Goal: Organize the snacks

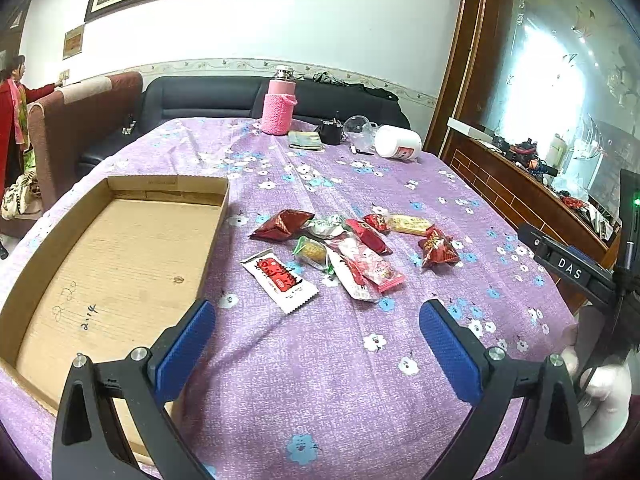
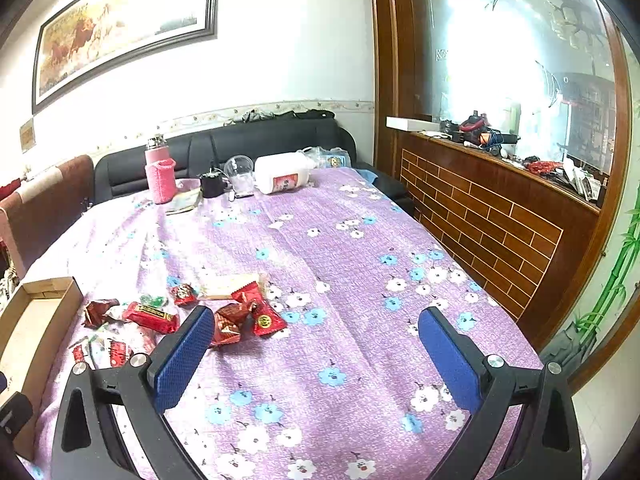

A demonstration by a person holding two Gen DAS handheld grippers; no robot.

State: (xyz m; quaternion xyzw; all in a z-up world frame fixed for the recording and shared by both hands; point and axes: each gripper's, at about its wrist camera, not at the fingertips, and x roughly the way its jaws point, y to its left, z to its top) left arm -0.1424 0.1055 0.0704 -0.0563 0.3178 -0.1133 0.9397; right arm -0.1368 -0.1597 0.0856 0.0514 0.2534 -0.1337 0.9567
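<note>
Above the purple tablecloth (image 1: 320, 360), left claw (image 1: 316, 344) and right claw (image 2: 316, 352) wide apart, empty.

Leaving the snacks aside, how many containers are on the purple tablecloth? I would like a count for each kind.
Cardboard tray: 1
Pink bottle: 1
Clear plastic cup: 1
White jar, lying on its side: 1
Small black container: 1
Total: 5

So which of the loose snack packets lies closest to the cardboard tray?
The flat white packet with the red label, at the near-left edge of the pile. It lies nearest the brown cardboard tray; the other wrappers lie further right.
</note>
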